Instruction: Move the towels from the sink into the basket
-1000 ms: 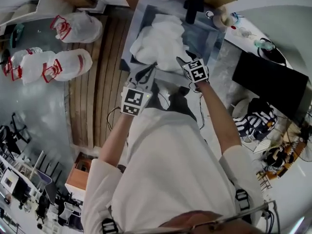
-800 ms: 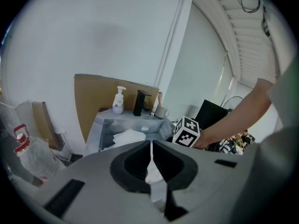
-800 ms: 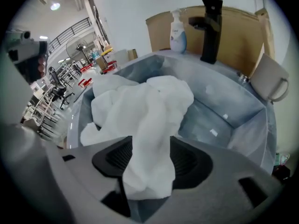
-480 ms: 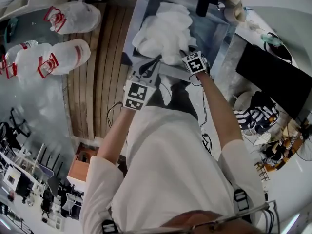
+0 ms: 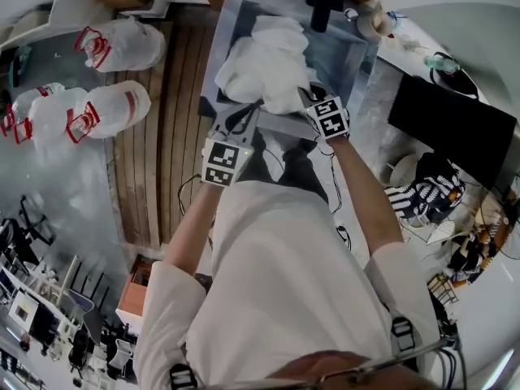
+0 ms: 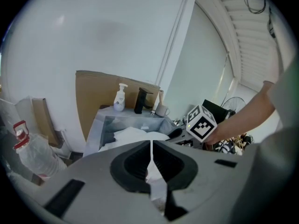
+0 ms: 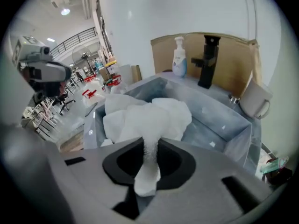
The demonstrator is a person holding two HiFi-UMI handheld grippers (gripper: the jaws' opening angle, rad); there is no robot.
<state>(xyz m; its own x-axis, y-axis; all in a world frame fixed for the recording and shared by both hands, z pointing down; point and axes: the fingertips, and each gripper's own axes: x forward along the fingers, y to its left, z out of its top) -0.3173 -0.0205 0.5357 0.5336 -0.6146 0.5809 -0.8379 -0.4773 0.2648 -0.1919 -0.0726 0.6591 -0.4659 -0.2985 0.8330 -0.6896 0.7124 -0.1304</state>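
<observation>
A heap of white towels (image 5: 264, 63) fills the grey sink (image 5: 335, 55). Both grippers stand at the sink's near edge. My left gripper (image 5: 246, 119) is shut on a thin fold of white towel (image 6: 153, 174), which hangs between its pads. My right gripper (image 5: 305, 97) has its jaws closing on a thicker bunched fold of towel (image 7: 148, 171), and the pads pinch it. That fold runs up into the heap (image 7: 145, 113). In the left gripper view the right gripper's marker cube (image 6: 202, 123) sits to the right of the sink (image 6: 106, 125). No basket shows in any view.
A black tap (image 7: 207, 62), a soap bottle (image 7: 179, 57) and a mug (image 7: 257, 101) stand on the sink's far rim. White bags with red handles (image 5: 97, 108) lie on the floor to the left. A black panel (image 5: 451, 128) lies at the right.
The right gripper has edged in against the near side of the towel heap. The left gripper has stayed at the sink's near edge.
</observation>
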